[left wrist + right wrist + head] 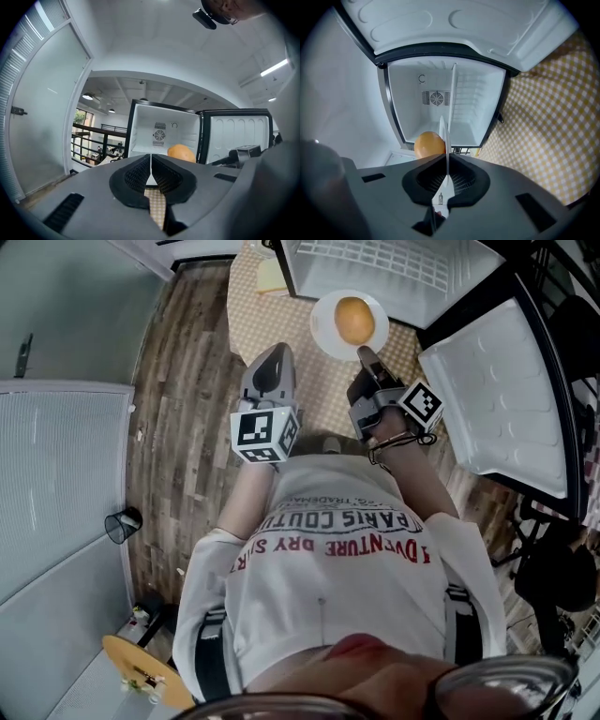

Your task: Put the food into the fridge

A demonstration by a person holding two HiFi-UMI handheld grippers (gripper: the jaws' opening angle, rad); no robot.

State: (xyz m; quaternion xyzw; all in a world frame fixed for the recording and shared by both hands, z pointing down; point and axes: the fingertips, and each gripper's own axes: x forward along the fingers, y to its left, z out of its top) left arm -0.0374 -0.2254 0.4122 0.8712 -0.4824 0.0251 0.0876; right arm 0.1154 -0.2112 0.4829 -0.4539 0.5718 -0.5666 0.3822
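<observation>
A round orange-brown piece of food [353, 321] lies on a small white plate [323, 317], held above the checkered table. My right gripper [364, 354] is shut on the plate's near rim. In the right gripper view the plate [442, 131] stands edge-on between the jaws, with the food [428, 144] to its left. The open white fridge [436, 98] lies straight ahead, its inside bare. My left gripper [274, 357] hovers to the left of the plate, shut and holding nothing. From the left gripper [151, 160] view, the food [181, 152] shows before the open fridge [161, 131].
The fridge door [502, 390] swings out on the right, close to my right arm. A yellow-checked cloth [281, 329] covers the table, with a yellow item [272, 277] at its far end. A white panel [56, 474], a black mesh cup [122, 524] and wood floor lie left.
</observation>
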